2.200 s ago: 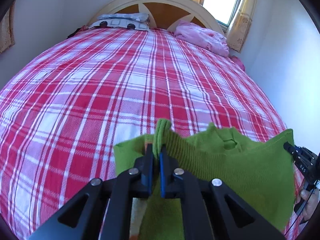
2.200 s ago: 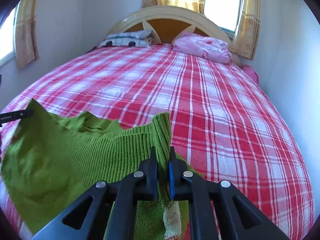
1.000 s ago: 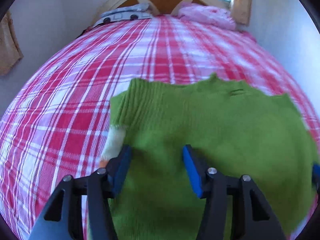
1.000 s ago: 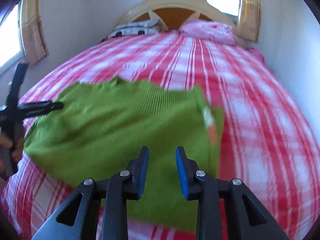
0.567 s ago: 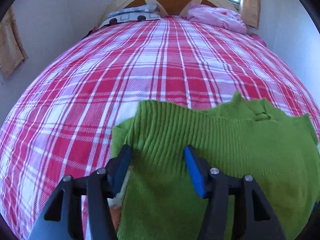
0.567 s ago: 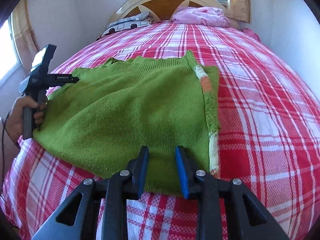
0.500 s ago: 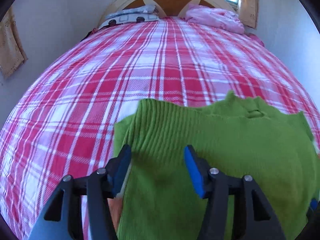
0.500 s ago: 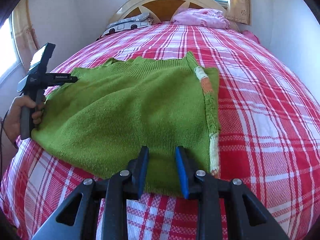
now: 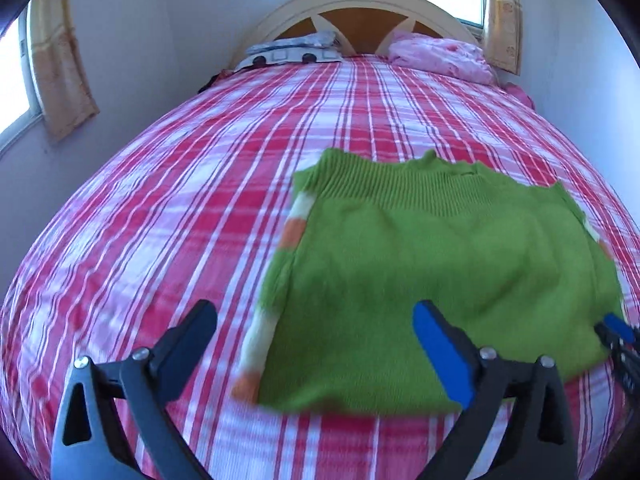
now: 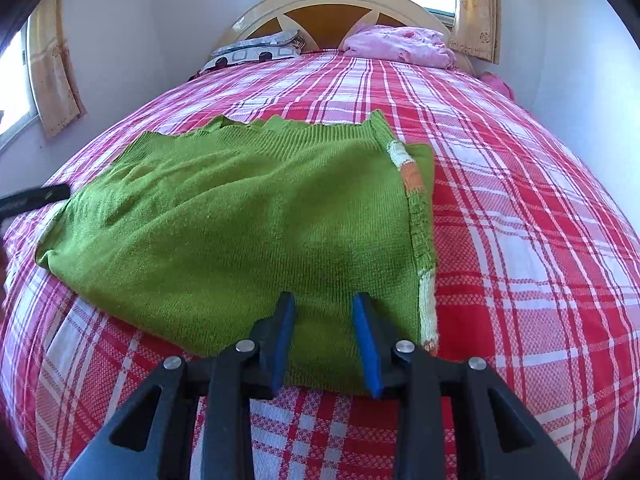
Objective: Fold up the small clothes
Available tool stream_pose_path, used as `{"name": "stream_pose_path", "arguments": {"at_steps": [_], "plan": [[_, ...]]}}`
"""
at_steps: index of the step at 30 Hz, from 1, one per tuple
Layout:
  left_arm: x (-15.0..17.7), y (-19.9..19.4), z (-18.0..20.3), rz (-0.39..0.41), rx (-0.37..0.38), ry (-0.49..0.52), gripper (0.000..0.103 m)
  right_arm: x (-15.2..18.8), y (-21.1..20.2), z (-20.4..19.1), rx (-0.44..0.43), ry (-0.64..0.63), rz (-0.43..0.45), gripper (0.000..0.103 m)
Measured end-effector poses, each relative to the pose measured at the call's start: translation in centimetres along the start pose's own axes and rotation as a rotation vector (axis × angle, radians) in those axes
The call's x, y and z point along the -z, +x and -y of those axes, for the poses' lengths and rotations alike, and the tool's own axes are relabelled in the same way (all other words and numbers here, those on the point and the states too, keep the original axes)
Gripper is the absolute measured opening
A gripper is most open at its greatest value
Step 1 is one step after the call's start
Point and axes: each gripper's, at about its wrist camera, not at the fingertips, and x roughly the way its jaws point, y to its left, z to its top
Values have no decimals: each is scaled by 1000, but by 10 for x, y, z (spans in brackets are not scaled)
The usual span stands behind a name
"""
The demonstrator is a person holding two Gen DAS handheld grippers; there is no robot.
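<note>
1. Hovering at the near hem of the green sweater (image 10: 248, 224), right gripper (image 10: 323, 332) has its fingers parted with nothing between them; blue pads sit just over the hem edge, likely lined up for the next pinch.
2. Left gripper (image 9: 316, 344) is spread very wide and empty, near the sweater's near-left corner; one finger is over bare bedspread (image 9: 168, 208), the other over green knit. A wide spread suits straddling the folded edge.
3. Sweater lies on the bedspread as a folded rectangle, ribbed band on its far side. Looks flattened ready for another fold, so the task seems partway done.
4. Striped sleeve (image 10: 416, 216) (white, orange, green) runs along the sweater's right edge, tucked in under the body so it stays inside the fold; another striped strip (image 9: 288, 248) shows on the sweater's left edge.
5. Beyond the sweater: patterned pillow (image 10: 256, 53), pink bedding (image 10: 400, 50), headboard (image 10: 332, 4), well apart from it.
</note>
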Motion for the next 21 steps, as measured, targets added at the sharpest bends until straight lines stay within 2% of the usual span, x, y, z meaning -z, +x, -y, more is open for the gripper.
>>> {"name": "stream_pose_path", "arguments": {"at_steps": [3, 6, 10, 14, 16, 17, 18, 21], "plan": [[15, -6, -10, -4, 29, -45, 101, 0, 0, 1, 2, 0, 1, 34], [31, -6, -15, -26, 16, -88, 101, 0, 0, 1, 5, -1, 2, 34], [51, -2, -13, -74, 3, -94, 101, -1, 0, -1, 15, -5, 2, 35], [68, 0, -18, -105, 118, -210, 101, 0, -1, -3, 34, -11, 4, 39], [70, -7, -20, -63, 146, -252, 92, 0, -1, -2, 34, -9, 4, 39], [69, -7, -22, -60, 194, -286, 87, 0, -1, -1, 31, -7, 4, 39], [68, -6, -27, -62, 257, -347, 82, 0, -1, -1, 28, -6, 4, 39], [65, 3, -39, -60, 338, -527, 82, 1, -2, 0, 22, -1, 5, 39]]}}
